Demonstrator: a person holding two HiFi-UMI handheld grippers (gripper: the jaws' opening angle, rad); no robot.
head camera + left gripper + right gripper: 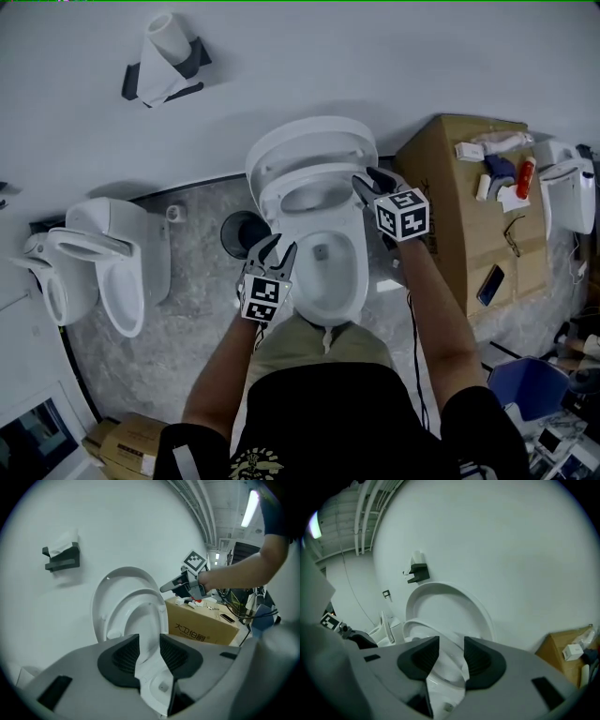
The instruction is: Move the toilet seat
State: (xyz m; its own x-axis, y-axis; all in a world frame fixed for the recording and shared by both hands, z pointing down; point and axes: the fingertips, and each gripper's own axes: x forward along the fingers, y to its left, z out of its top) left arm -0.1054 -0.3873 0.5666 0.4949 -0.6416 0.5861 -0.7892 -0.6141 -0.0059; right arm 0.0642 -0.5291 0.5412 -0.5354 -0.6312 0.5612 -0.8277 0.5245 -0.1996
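Toilet [328,272] stands against the far wall, centre of the head view. Its lid [305,141] is fully up, leaning on the wall. The toilet seat [281,187] is part-raised and tilted between the lid and the bowl rim.

Right gripper [367,186] is at the seat's far-right edge. In the right gripper view the seat rim [412,627] runs between the right gripper's [451,656] jaws, and they are closed onto it. The left gripper view shows the same: right gripper [165,588] tips meet the upper edge of the tilted seat [158,613], with the lid [112,592] upright behind.

Left gripper [272,251] hovers over the near-left rim of the bowl. Its [149,651] jaws are apart with nothing held; only the bowl shows beyond the gap.

Just right of the toilet is a cardboard box [441,187]. Small items lie on top of it, among them a phone [489,284] near its right edge. A dark round container [242,232] sits on the floor just left of the toilet, and a second toilet [103,262] stands well to the left. A paper holder [164,61] with a roll is mounted on the wall, far left.
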